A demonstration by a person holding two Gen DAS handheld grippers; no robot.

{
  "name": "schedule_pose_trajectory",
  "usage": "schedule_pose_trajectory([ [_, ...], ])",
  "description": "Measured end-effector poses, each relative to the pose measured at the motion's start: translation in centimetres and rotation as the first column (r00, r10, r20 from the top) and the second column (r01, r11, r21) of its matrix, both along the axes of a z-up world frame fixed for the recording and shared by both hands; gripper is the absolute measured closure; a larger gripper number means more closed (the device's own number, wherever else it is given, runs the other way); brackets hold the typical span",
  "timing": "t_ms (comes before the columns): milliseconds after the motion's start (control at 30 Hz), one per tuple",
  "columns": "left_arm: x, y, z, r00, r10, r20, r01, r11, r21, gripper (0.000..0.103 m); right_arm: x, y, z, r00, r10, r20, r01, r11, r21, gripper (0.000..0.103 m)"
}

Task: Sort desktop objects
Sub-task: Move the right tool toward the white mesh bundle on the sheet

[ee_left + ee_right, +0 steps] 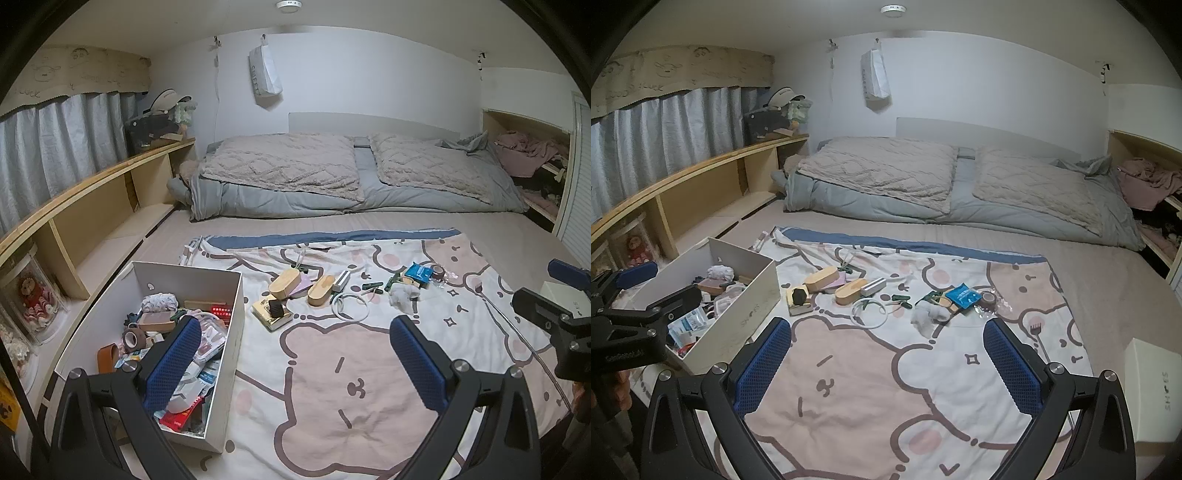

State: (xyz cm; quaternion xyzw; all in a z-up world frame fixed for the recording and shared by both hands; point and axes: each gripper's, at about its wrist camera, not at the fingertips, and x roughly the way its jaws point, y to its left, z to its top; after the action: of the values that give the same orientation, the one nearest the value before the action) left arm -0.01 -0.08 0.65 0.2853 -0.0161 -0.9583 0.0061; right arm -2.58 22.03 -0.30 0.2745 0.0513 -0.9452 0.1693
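Note:
A white box full of small items stands at the left on a cartoon-print sheet. Loose objects lie mid-sheet: two wooden oval cases, a coiled white cable, a yellow box with a black item, a blue packet, a tape roll. My left gripper is open and empty, its left finger over the box. My right gripper is open and empty, above the sheet short of the cable. The white box also shows in the right wrist view.
A second white shoe box sits at the right edge. Folded grey and beige bedding lies at the back. A wooden shelf runs along the left wall under curtains. A cluttered niche is at the far right.

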Motion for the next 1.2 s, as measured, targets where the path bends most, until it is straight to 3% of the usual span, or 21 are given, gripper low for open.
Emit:
schedule_pose_trajectory([
  [733,3.1,2.7,1.3,0.998,-0.045,-0.047,0.046,0.999,0.018,0.0,1.4,3.4,0.2,0.999,0.035,-0.008,-0.036,0.999,-0.012,0.0],
  [1200,2.8,3.3,-0.5,0.995,-0.098,-0.023,0.1,0.987,0.126,0.0,0.9,6.4,-0.4,0.999,0.045,0.018,-0.045,0.999,0.025,0.0],
])
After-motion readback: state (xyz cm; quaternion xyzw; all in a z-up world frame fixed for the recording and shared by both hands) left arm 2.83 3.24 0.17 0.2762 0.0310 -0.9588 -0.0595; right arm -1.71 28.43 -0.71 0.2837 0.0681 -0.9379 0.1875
